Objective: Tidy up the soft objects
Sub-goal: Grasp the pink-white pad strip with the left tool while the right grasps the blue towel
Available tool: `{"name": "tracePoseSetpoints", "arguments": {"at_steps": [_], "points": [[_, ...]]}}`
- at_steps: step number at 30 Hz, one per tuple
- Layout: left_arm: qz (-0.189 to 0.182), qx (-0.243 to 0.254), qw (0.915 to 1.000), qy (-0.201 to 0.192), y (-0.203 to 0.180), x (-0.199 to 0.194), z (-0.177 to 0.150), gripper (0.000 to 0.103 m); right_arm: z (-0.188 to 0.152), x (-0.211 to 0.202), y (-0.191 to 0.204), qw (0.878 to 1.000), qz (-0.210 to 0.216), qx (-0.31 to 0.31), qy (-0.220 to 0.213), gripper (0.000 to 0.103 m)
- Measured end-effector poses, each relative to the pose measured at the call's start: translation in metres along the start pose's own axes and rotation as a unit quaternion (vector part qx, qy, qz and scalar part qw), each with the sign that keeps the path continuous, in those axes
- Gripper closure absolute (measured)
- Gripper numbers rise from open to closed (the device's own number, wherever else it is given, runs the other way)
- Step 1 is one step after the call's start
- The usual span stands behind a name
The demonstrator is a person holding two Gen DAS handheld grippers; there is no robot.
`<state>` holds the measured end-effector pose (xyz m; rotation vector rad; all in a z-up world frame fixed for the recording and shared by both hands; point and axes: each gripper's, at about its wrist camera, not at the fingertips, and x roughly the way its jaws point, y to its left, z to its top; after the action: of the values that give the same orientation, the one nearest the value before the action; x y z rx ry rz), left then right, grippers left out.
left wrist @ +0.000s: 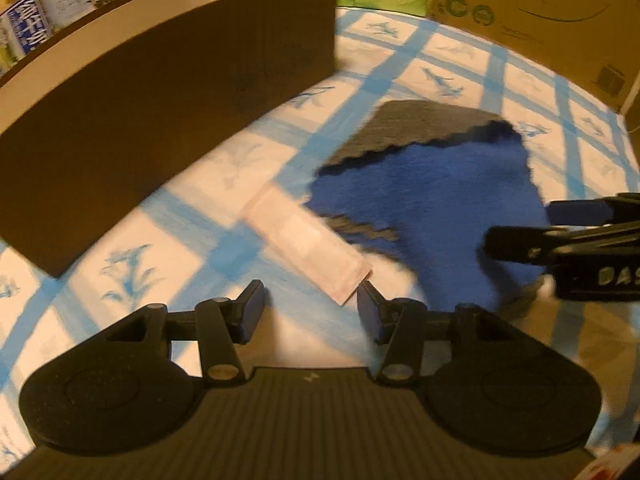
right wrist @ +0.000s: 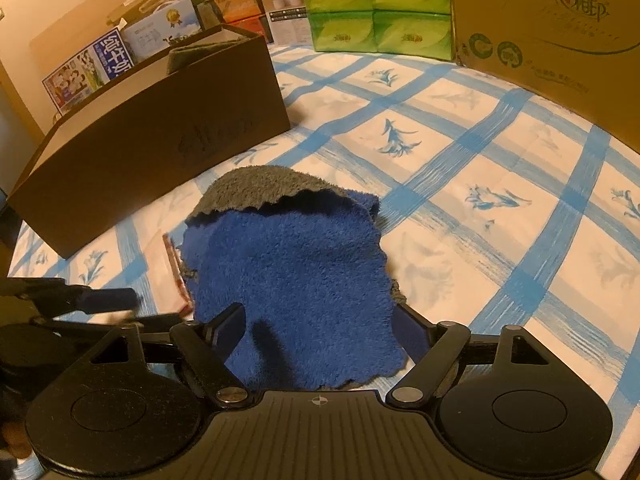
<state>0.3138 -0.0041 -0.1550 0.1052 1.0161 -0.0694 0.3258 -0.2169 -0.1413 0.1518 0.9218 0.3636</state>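
A fluffy cloth, blue on one side and grey on the other [right wrist: 296,272], lies crumpled on the checked bedsheet. My right gripper [right wrist: 320,332] stands wide open over its near edge, with the cloth lying between the fingers and draped over the right one. In the left wrist view the same cloth [left wrist: 432,200] sits to the right, with the right gripper [left wrist: 532,226] reaching over it. A flat pale pink packet [left wrist: 308,244] lies just ahead of my left gripper [left wrist: 311,308], which is open and empty. The packet's near corner is close to the right fingertip.
A long dark brown box [right wrist: 160,132] stands open at the left with a grey towel [right wrist: 192,56] inside. Green tissue packs [right wrist: 376,8] and a large cardboard carton [right wrist: 552,40] line the back. Printed boxes [right wrist: 100,60] sit behind the brown box. The blue-checked sheet [right wrist: 480,200] spreads to the right.
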Motion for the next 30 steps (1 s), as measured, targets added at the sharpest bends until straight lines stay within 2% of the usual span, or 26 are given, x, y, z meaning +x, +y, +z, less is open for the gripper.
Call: {"name": "tracePoseSetpoints", "arguments": {"at_steps": [4,8,10,13,16,21,23,25,26,28,30], "points": [[0.022,-0.025,0.9995,0.001,0.027,-0.004,-0.001,0.055,0.001,0.002,0.001,1.000,0.010,-0.005,-0.006,0.013],[0.037,-0.034,0.9987,0.000,0.047,-0.007,0.001,0.055,0.005,0.007,0.006,1.000,0.016,-0.014,-0.015,0.009],[0.028,-0.042,0.9987,-0.003,0.051,-0.011,0.002,0.055,0.008,0.011,0.008,0.999,0.019,-0.021,-0.017,0.008],[-0.003,-0.070,0.9975,-0.013,0.055,-0.018,0.007,0.054,0.011,0.019,0.011,0.999,0.018,-0.028,-0.023,0.006],[-0.035,-0.091,0.9950,-0.019,0.053,-0.018,0.014,0.049,0.012,0.028,0.013,0.999,0.009,-0.033,-0.025,0.006],[-0.049,-0.093,0.9943,-0.017,0.038,-0.004,0.024,0.047,0.013,0.040,0.016,0.999,0.013,-0.031,-0.038,0.007],[-0.045,-0.090,0.9949,-0.011,0.033,0.004,0.026,0.047,0.014,0.043,0.017,0.999,0.019,-0.031,-0.040,0.014],[-0.041,-0.087,0.9953,-0.008,0.031,0.009,0.026,0.047,0.014,0.044,0.021,0.998,0.012,-0.047,-0.045,0.034],[-0.038,-0.085,0.9956,-0.006,0.029,0.012,0.027,0.048,0.013,0.043,0.022,0.997,0.012,-0.058,-0.048,0.040],[-0.033,-0.082,0.9961,-0.005,0.027,0.016,0.028,0.049,0.014,0.041,0.021,0.997,0.024,-0.059,-0.048,0.058],[-0.031,-0.081,0.9962,-0.004,0.025,0.019,0.030,0.052,0.014,0.038,0.019,0.997,0.031,-0.056,-0.051,0.068]]}}
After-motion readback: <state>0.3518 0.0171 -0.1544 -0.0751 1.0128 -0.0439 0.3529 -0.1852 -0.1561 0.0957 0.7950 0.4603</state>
